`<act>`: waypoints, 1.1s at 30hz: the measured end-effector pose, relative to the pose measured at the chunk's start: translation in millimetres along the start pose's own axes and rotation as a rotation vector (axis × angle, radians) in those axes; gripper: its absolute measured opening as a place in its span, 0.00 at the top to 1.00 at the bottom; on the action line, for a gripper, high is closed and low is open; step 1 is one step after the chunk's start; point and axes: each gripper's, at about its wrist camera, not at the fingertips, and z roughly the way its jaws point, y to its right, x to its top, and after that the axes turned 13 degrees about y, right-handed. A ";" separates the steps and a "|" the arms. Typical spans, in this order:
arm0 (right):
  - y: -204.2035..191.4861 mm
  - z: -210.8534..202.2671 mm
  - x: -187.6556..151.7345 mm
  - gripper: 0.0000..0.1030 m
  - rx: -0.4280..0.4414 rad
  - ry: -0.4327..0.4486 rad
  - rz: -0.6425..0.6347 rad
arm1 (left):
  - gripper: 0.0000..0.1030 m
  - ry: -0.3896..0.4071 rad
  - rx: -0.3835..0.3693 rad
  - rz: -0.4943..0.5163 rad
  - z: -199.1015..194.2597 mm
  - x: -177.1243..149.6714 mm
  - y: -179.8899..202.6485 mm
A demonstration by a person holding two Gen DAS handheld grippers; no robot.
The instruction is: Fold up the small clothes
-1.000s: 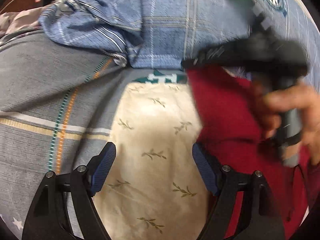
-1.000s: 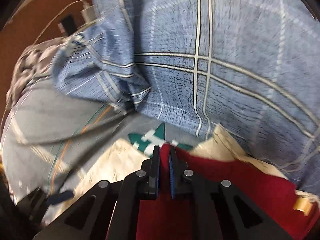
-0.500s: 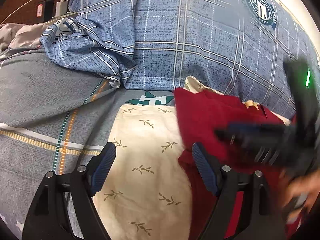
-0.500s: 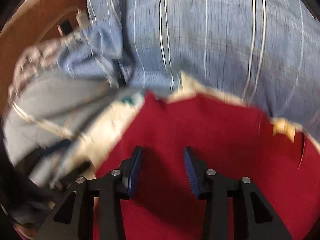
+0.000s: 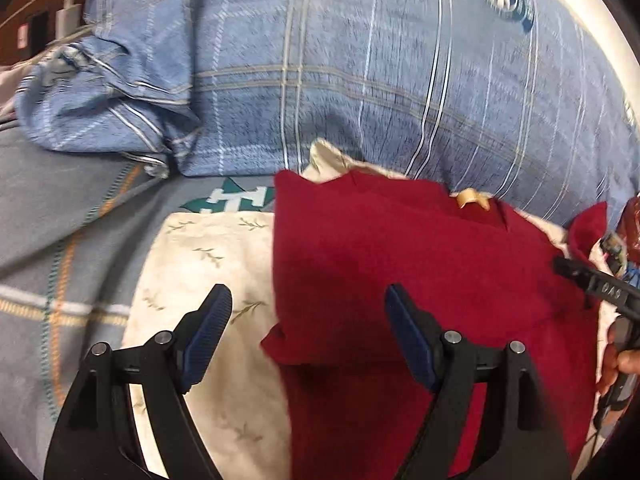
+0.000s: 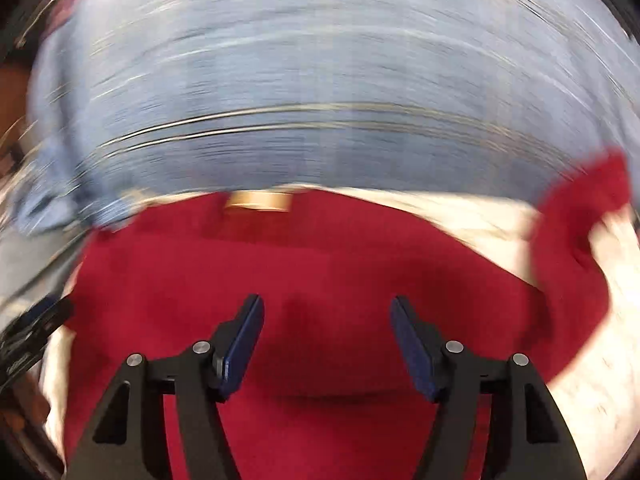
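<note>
Red garment [image 5: 400, 264] lies spread on a cream leaf-print cloth [image 5: 208, 280] on the bed; its left edge is folded over into a straight vertical line, a small tan label [image 5: 472, 199] shows near its top edge; a red corner sticks up at far right. Behind both sits a blue plaid pillow [image 5: 360, 60]; grey striped bed sheet [image 5: 52, 208] to the left.

Left gripper [image 5: 308, 328]: fingers wide apart, nothing between them, hovering over the garment's left edge where red meets cream.

Right gripper [image 6: 326, 338]: fingers have just been opening and now stand wide, nothing pinched, red fabric below them; that view is heavily motion-blurred. In the left wrist view its black body is at the far right edge with a hand [image 5: 618, 364] on it.
</note>
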 end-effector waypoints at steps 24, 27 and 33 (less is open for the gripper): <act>-2.1 14.1 -20.2 0.34 -0.059 0.010 -0.040 | 0.19 0.021 0.010 0.067 0.0 -11.6 18.7; -5.7 15.1 -22.4 0.32 -0.071 0.018 -0.046 | 0.19 0.009 0.017 0.086 7.6 -16.6 23.0; -4.8 19.5 -22.3 0.32 -0.049 0.018 -0.047 | 0.18 -0.037 0.020 0.094 19.6 -27.8 23.2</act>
